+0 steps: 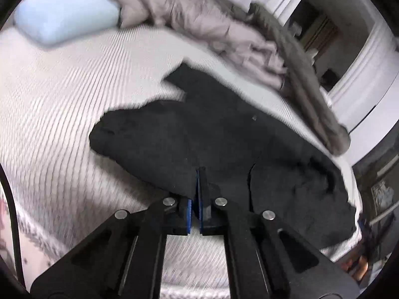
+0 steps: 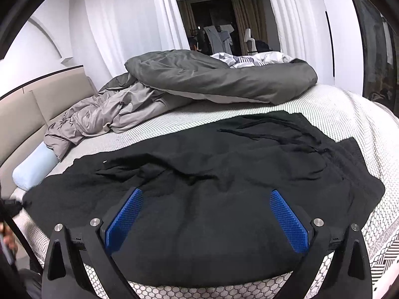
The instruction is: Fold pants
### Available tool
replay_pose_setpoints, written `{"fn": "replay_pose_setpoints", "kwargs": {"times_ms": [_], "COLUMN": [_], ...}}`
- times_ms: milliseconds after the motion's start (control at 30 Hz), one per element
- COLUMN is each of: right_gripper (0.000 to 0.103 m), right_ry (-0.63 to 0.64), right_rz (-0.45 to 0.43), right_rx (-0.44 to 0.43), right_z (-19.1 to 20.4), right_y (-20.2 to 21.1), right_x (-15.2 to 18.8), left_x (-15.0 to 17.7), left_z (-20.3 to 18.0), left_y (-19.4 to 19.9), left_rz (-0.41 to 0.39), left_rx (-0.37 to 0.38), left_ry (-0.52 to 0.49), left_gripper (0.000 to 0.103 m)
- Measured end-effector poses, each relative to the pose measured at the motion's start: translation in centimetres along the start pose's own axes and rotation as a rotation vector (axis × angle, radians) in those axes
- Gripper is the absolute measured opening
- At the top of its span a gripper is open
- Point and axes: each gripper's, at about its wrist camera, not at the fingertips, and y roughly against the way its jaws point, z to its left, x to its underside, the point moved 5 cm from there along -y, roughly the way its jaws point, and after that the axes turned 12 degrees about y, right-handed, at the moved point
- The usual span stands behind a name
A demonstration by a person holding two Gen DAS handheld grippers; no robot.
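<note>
Pants (image 1: 224, 134), black, sprawl rumpled across the frame's centre on my bed (image 1: 62, 87). My left gripper (image 1: 198, 174) clenches their near edge; my right gripper (image 2: 207, 199) hovers released. Next: lift and fold.

The bed (image 2: 349, 114) filled the room, its pale patterned cover bare in places. At its head stood a beige padded headboard (image 2: 30, 109), with a light blue pillow (image 2: 35, 169) just beside it. A rumpled grey duvet (image 2: 219, 77) lay heaped along the bed's far side. Behind the bed hung white curtains (image 2: 129, 25), parted on a dark opening (image 2: 217, 12) framed by tan drapes
</note>
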Motion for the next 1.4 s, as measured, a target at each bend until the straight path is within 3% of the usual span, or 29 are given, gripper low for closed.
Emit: {"fn": "replay_pose_setpoints", "kwargs": {"times_ms": [67,167,233,300,400,567,633,667,700,800,933,1000,1067,1100,1167,1233,1333,1400], "right_gripper": [0.103,0.103,0.103,0.103,0.103,0.103,0.103,0.103,0.103,0.103,0.103,0.103,0.103,0.103,0.103,0.103,0.103,0.103], "right_ry": [-0.001,-0.001,-0.004,-0.003,0.003,0.006,0.008,0.01,0.012,0.024,0.035,0.029,0.01,-0.011,-0.058,-0.132,-0.23,-0.305], "right_rz": [-0.003,0.002,0.002,-0.002,-0.008,-0.006,-0.006,-0.006,-0.005,0.001,0.013,0.02,0.037,0.051,0.062,0.044,0.007,0.029], "right_rx": [0.005,0.014,0.013,0.011,0.01,0.01,0.009,0.009,0.011,0.015,0.034,0.052,0.063,0.062,0.069,0.08,0.111,0.075], "right_z": [-0.2,-0.3,-0.3,-0.3,-0.2,0.0,0.1,0.2,0.3,0.5,0.1,-0.6,-1.9,-2.8,-4.6,-6.9,-10.5,-12.3], "right_y": [0.1,0.1,0.1,0.1,0.2,0.2,0.2,0.1,0.0,-0.2,-0.3,-0.3,-0.2,-0.2,0.2,1.2,2.9,3.3], "right_x": [0.0,0.1,0.1,0.1,0.0,0.1,0.1,0.1,0.0,-0.1,0.1,0.3,0.6,0.9,1.5,2.2,3.3,4.2], "left_x": [1.8,2.6,1.9,0.4,-2.8,-6.4,-7.3,-7.6,-8.1,-8.8,-7.6,-6.2,-5.5,-5.3,-5.0,-5.3,-5.4,-5.1], "left_z": [1.6,3.1,3.8,4.7,6.5,8.7,8.4,8.2,7.7,4.0,-0.5,0.3,2.4,4.2,6.5,6.7,6.0,6.2], "left_y": [-0.8,-1.0,-0.6,-0.1,0.1,-2.9,-3.7,-3.8,-3.6,-0.7,4.3,3.6,0.5,-1.2,-2.6,-2.0,-1.3,-0.9], "left_rz": [0.092,0.118,0.113,0.076,0.009,0.099,0.124,0.128,0.117,-0.048,-0.294,-0.278,-0.16,-0.083,-0.005,-0.016,-0.052,-0.039], "left_rx": [-0.012,0.0,0.027,0.048,0.093,0.175,0.202,0.215,0.23,0.236,0.189,0.041,-0.037,-0.056,-0.038,0.009,0.018,0.057], "left_ry": [0.018,0.038,0.089,0.134,0.217,0.37,0.396,0.401,0.396,0.226,-0.066,-0.118,-0.061,0.02,0.146,0.175,0.166,0.197], "left_gripper": [0.001,0.005,0.016,0.053,0.067,0.067,0.05,0.029,0.019,0.016,0.017,0.019,0.02,0.02,0.021,0.023,0.044,0.054]}}
